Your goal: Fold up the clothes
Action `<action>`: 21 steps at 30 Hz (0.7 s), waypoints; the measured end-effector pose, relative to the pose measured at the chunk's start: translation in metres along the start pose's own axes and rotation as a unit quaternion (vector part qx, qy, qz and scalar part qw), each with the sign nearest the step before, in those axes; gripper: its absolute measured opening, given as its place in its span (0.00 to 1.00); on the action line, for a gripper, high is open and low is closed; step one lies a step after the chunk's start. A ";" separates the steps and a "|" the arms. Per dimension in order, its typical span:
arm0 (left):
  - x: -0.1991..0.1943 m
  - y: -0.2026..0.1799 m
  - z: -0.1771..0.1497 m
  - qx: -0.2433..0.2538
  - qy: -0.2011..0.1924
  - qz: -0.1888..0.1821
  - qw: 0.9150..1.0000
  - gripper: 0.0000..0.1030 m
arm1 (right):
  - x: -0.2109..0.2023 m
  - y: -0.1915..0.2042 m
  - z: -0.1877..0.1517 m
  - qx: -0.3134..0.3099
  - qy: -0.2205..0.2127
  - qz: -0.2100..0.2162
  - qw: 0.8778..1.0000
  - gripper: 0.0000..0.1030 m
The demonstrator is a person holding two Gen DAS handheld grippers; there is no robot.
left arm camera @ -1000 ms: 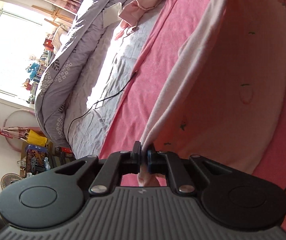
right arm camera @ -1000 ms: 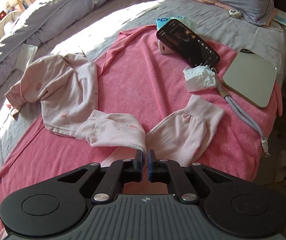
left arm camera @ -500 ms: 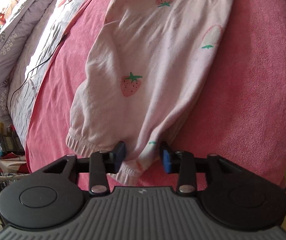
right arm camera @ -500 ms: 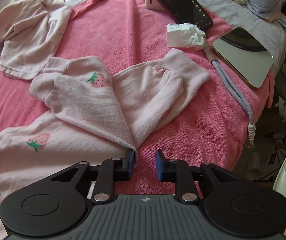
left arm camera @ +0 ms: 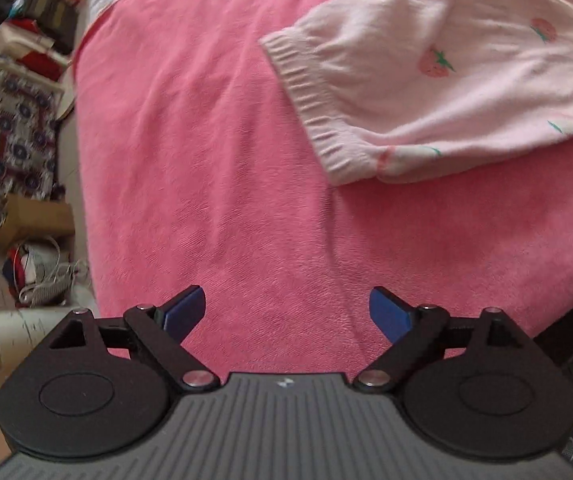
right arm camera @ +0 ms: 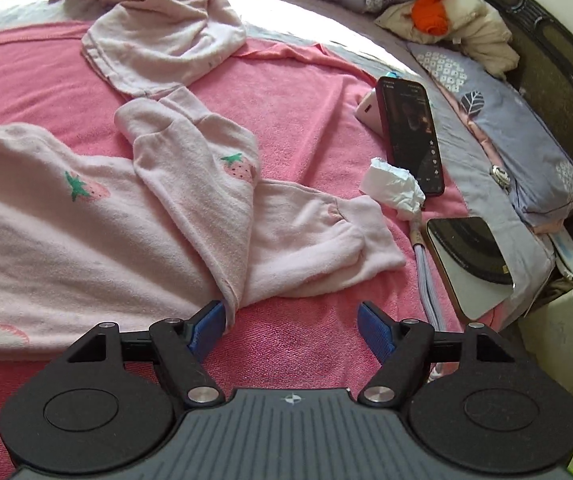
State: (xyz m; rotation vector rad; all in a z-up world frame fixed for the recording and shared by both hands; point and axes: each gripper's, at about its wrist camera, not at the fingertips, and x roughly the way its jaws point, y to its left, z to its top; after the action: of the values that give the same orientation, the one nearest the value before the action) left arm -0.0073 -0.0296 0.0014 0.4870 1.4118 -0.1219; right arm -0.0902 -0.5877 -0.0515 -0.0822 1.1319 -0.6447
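Note:
Pale pink strawberry-print pants lie on a pink blanket, one leg folded over the other. Their ribbed cuff shows at the upper right of the left wrist view. My left gripper is open and empty over bare blanket, well short of the cuff. My right gripper is open and empty; its left fingertip sits right at the pants' folded edge. A second pale pink garment lies crumpled farther back.
A phone, a crumpled tissue, a tablet and a grey cable lie right of the pants. Pillows and clothes are at the headboard. The bed's edge and floor clutter are at the left.
Both grippers let go of the pants and opened wide. The pants now lie on the blanket. The left gripper pulled back from the cuff.

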 end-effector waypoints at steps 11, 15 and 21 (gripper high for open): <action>-0.023 -0.073 0.086 -0.002 -0.106 -0.010 0.994 0.89 | 0.025 -0.124 0.003 0.339 0.020 0.088 0.937 0.48; 0.016 -0.108 0.090 -0.009 -0.051 0.033 0.998 0.90 | 0.068 -0.143 0.011 0.384 0.013 0.094 0.919 0.48; 0.025 -0.099 0.092 -0.085 -0.024 0.033 0.996 1.00 | 0.105 -0.145 0.003 0.432 0.030 0.140 0.890 0.34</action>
State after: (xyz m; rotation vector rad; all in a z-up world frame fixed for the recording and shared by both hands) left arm 0.0450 -0.1497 -0.0408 0.3872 1.3448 0.0393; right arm -0.1227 -0.7609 -0.0811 0.8561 0.8055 -0.8406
